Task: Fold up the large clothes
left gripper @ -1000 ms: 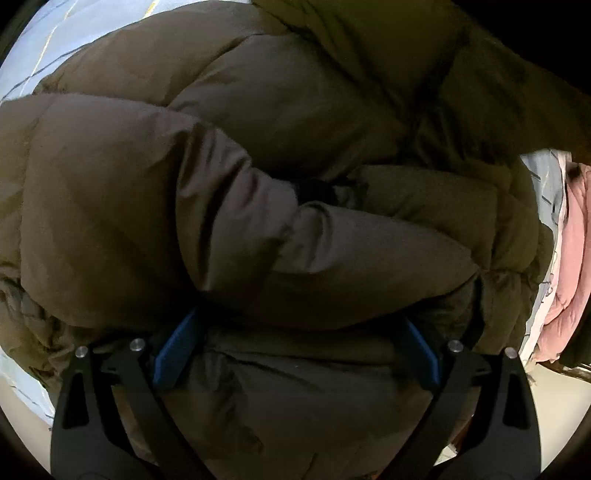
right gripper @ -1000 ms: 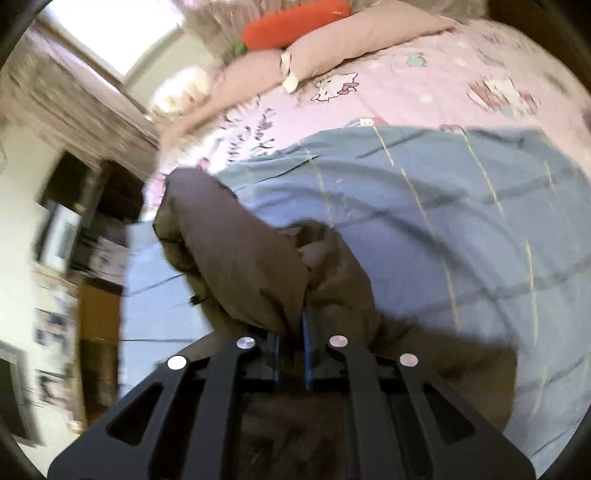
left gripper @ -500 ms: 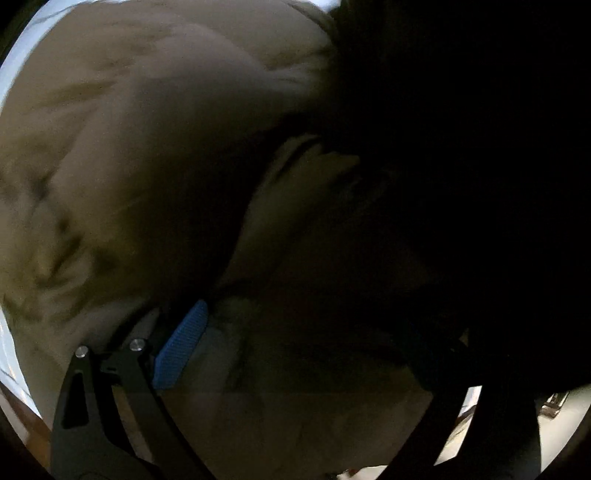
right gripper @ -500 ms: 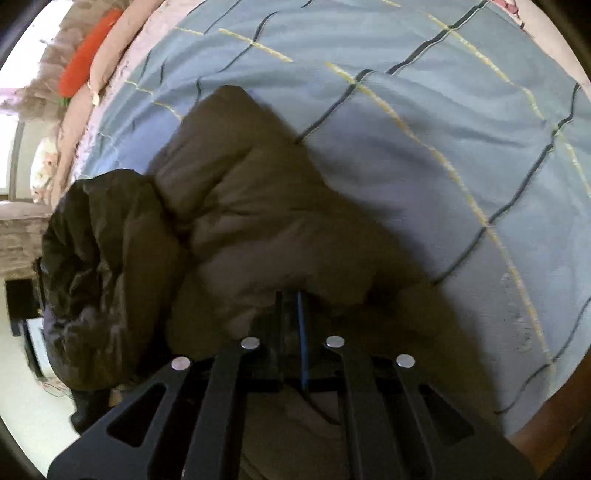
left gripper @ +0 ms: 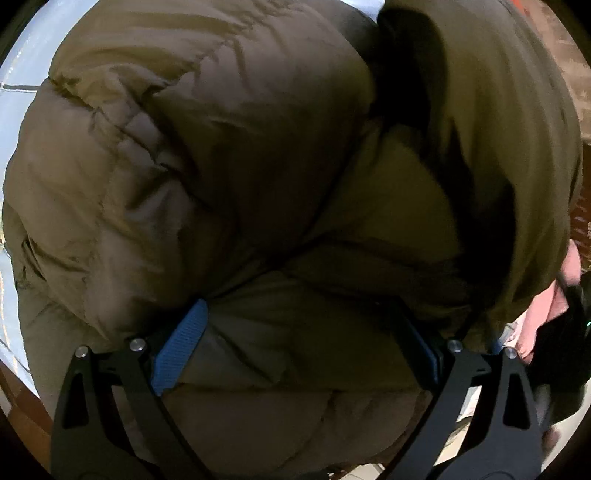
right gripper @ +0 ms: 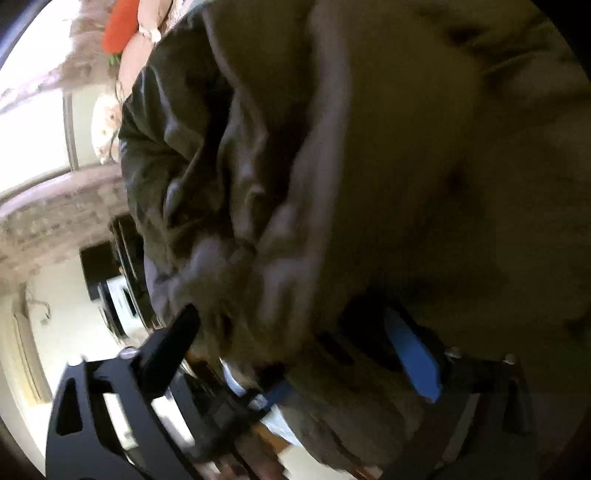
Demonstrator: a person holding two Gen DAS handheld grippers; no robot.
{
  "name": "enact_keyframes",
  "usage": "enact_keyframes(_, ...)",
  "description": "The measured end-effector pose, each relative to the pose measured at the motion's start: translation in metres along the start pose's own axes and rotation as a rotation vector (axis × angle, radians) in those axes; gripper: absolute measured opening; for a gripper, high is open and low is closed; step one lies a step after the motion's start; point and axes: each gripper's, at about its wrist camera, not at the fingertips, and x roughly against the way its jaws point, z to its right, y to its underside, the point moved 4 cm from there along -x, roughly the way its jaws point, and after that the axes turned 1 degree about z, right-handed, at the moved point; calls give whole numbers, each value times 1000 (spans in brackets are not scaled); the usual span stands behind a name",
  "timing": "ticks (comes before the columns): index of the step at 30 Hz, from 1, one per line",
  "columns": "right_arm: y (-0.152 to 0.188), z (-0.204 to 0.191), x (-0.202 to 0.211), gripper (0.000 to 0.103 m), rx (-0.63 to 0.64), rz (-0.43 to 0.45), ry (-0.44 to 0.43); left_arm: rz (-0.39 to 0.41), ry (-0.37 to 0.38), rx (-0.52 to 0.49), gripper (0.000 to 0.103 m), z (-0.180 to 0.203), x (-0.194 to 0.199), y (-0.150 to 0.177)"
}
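A brown puffer jacket point(left gripper: 221, 166) fills the left wrist view in thick bunched rolls. My left gripper point(left gripper: 300, 305) points steeply down into it. Its blue pads point(left gripper: 177, 347) stand wide apart and press on a fat roll of the jacket, with creases running into the left pad. In the right wrist view the same jacket point(right gripper: 424, 166) looms close and blurred, its darker lining point(right gripper: 177, 147) to the left. My right gripper point(right gripper: 291, 312) has its jaws opening, with loose jacket cloth lying between them.
A strip of pale blue striped bed sheet point(left gripper: 22, 74) shows at the left edge, and pink cloth point(left gripper: 543, 306) hangs at the right. A red cushion point(right gripper: 122, 26), a bright window point(right gripper: 33, 110) and dark furniture point(right gripper: 110, 266) sit behind the right gripper.
The right gripper was shut on a jacket fold above the sheet. It has dropped and rolled, and its jaws have parted. The left gripper has shifted sideways with the jacket roll still between its pads.
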Motion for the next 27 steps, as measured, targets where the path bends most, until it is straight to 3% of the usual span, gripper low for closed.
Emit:
enact_keyframes(1, -2, -11, 1, 29, 23, 11, 9, 3, -7, -4, 98, 3, -3, 3)
enact_keyframes(4, 1, -43, 30, 14, 117, 67, -56, 17, -31, -19, 98, -5, 0, 3)
enact_keyframes(8, 18, -53, 77, 13, 163, 66, -131, 22, -25, -16, 98, -16, 7, 8)
enact_keyframes(12, 40, -31, 108, 12, 143, 52, -109, 31, -13, -6, 98, -32, 23, 29)
enact_keyframes(15, 77, 11, 112, 12, 144, 11, -7, 89, -15, 9, 98, -48, 52, 38)
enact_keyframes(17, 95, 41, 107, 12, 167, -32, 135, 174, -61, 12, 98, -73, 86, 42)
enact_keyframes(20, 115, 79, 79, 12, 176, -101, 278, 238, -109, -15, 98, -78, 111, 49)
enact_keyframes(23, 122, 95, 51, 13, 180, -143, 341, 271, -116, -83, 98, -53, 120, 52)
enact_keyframes(25, 119, 91, 41, 14, 210, -142, 363, 280, -111, -136, 98, -11, 104, 61)
enact_keyframes(27, 113, 77, 37, 40, 250, -136, 412, 288, -84, -180, 98, 20, 94, 61)
